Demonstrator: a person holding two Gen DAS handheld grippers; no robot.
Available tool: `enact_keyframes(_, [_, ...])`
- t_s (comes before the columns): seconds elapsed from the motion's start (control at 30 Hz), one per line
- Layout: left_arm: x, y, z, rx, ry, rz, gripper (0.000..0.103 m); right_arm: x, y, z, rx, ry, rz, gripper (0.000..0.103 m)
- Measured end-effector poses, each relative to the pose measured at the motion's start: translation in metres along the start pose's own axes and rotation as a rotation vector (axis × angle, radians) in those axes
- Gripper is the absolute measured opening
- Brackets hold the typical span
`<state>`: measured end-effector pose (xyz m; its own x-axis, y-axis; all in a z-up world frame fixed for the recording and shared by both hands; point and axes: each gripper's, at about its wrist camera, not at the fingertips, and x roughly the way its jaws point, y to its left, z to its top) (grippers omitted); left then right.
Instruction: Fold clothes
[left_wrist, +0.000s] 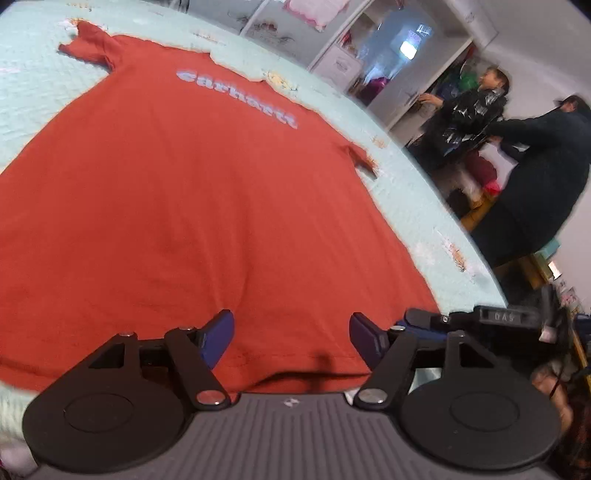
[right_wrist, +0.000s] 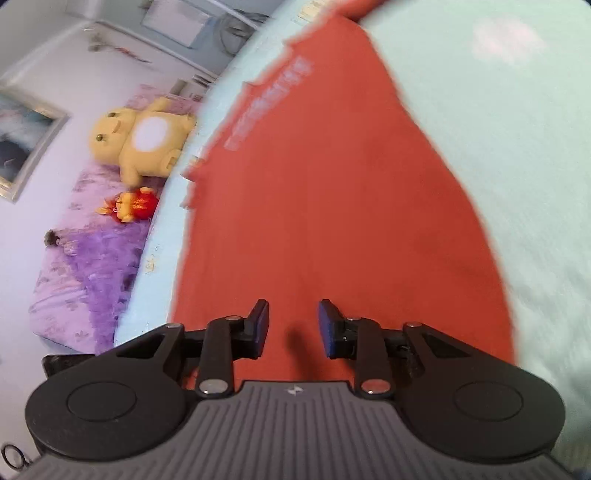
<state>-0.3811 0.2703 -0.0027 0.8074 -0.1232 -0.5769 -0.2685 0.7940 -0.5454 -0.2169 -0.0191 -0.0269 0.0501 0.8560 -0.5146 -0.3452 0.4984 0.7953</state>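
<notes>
a rust-red t-shirt (left_wrist: 177, 192) lies spread flat, front up, on a pale mint quilted bed (left_wrist: 33, 96). pale blue lettering runs across its chest, and both short sleeves stick out to the sides. the cloth is mostly smooth, with soft wrinkles near the bottom hem, which lies nearest the cameras. the left gripper (left_wrist: 291, 338) hovers over the hem with its jaws wide apart and nothing between the blue pads. the right gripper (right_wrist: 293, 328) hangs over the shirt's lower part, jaws narrowly apart and gripping nothing; that view is blurred. a yellow plush toy (right_wrist: 140, 138) sits on purple bedding beyond the bed's edge.
</notes>
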Motion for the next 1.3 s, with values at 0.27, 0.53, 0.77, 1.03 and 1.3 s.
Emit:
enact_keyframes(0.27, [-0.028, 0.000, 0.013, -0.127, -0.017, -0.039, 0.073, -0.036, 0.013, -0.009, 0.021, -0.046, 0.047, 0.034])
enact_keyframes(0.53, [-0.034, 0.033, 0.003, -0.275, -0.015, -0.035, 0.076, -0.017, -0.008, -0.002, 0.087, -0.050, -0.001, 0.033])
enact_keyframes(0.77, [-0.075, 0.050, 0.046, -0.394, -0.233, -0.145, 0.075, -0.018, 0.035, 0.018, 0.050, -0.039, -0.095, 0.043])
enact_keyframes(1.03, [-0.087, 0.104, 0.145, -0.654, -0.564, 0.089, 0.078, 0.009, 0.101, 0.051, -0.089, -0.065, -0.115, 0.043])
enact_keyframes(1.3, [-0.050, 0.164, 0.108, -0.672, -0.365, 0.101, 0.077, 0.079, 0.136, 0.084, -0.195, -0.052, -0.125, 0.046])
